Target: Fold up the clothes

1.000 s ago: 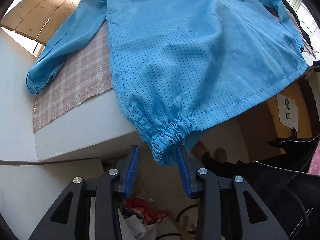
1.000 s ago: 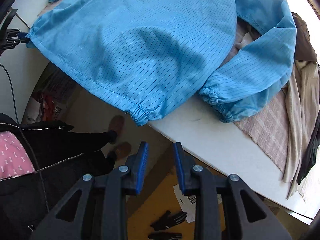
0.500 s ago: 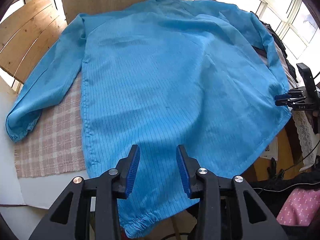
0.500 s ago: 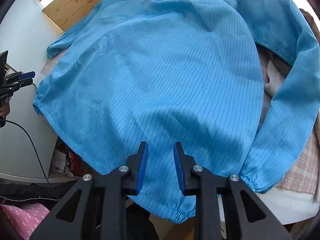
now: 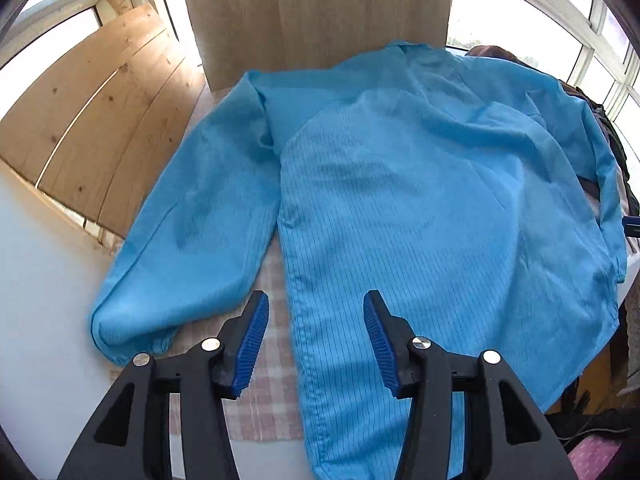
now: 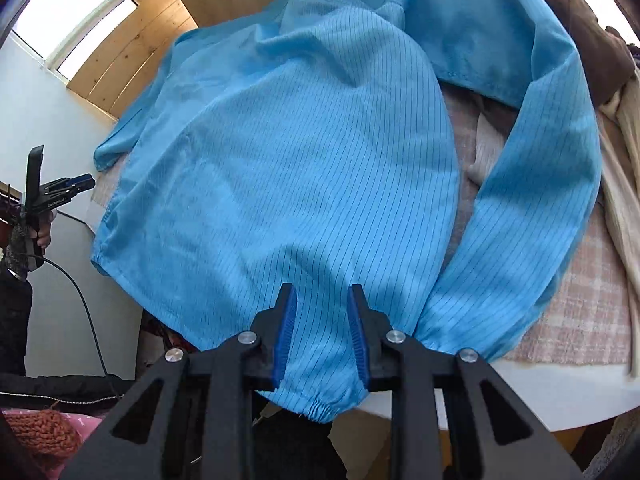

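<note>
— While the blue striped jacket (image 5: 400, 208) lies spread flat on the checked cloth (image 5: 272, 400) on the white table (image 5: 44, 280), where are the two grippers?

— Both hang above its near edge. The left gripper (image 5: 316, 344) is opening its jaws, with nothing pinched between them. The right gripper (image 6: 320, 336) has its jaws a little apart, over the gathered hem, gripping nothing.

— And the sleeves?

— One lies out to each side. More clothes (image 6: 600, 80) are piled at the right.
</note>
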The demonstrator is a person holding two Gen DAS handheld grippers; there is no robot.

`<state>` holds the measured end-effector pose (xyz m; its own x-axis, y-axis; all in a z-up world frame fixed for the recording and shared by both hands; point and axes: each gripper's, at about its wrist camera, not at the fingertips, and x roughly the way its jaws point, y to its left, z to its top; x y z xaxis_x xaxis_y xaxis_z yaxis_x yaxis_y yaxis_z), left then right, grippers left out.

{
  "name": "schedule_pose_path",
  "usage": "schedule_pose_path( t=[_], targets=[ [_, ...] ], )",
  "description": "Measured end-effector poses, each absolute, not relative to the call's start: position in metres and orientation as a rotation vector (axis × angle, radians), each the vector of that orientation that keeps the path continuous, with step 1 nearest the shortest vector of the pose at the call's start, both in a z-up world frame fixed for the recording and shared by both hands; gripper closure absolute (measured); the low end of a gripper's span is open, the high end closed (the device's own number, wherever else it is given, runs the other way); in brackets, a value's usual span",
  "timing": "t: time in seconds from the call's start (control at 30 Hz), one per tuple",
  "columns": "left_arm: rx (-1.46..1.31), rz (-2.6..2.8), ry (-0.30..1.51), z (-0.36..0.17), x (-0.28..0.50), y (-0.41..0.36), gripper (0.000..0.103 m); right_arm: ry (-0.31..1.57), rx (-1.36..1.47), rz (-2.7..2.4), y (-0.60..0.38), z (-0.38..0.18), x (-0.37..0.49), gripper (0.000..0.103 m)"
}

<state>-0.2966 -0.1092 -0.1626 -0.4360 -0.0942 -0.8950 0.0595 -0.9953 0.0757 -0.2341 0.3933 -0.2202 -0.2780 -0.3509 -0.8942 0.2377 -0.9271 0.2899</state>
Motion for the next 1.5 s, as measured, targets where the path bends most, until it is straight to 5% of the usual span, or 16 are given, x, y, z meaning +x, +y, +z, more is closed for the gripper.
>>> schedule_pose_path(
  t=[0.1, 0.33, 0.6, 0.67, 0.73, 1.3, 1.33, 1.4, 1.5],
  targets=[
    [1.558, -2.55, -0.104, -0.157, -0.377, -0.125, 0.055, -0.068, 1.538, -2.396, 0.399, -0.186, -0.294, 0.065],
    [1.601, -2.454, -0.287, -0.182, -0.507, -0.147, 0.055, 0.025, 1.526, -2.648, 0.422, -0.141, -0.446, 0.064],
    [1.731, -2.279, -0.337, -0.239, -0.578, -0.183, 0.054, 0.096, 1.639, -2.589, 0.436, -0.157, -0.563, 0.064],
    [1.764, -2.236, -0.339, -0.249, -0.585, -0.187, 0.092, 0.095, 1.653, -2.557, 0.435, -0.168, -0.579, 0.064],
    [1.772, -2.246, -0.312, -0.247, -0.586, -0.19, 0.103, 0.133, 1.678, -2.529, 0.436, -0.177, -0.591, 0.064],
    [1.458, -2.184, -0.485, -0.186, -0.591, -0.205, 0.103, 0.354, 1.777, -2.381, 0.437, -0.21, -0.627, 0.064],
    [1.429, -2.136, -0.515, -0.185, -0.593, -0.208, 0.102, 0.391, 1.802, -2.369, 0.436, -0.216, -0.627, 0.068],
    [1.427, -2.084, -0.556, -0.191, -0.598, -0.211, 0.102, 0.588, 1.808, -2.376, 0.428, -0.224, -0.627, 0.093],
    [1.442, -2.01, -0.648, -0.208, -0.601, -0.205, 0.096, 0.828, 1.796, -2.548, 0.436, -0.223, -0.641, 0.101]
  ],
)
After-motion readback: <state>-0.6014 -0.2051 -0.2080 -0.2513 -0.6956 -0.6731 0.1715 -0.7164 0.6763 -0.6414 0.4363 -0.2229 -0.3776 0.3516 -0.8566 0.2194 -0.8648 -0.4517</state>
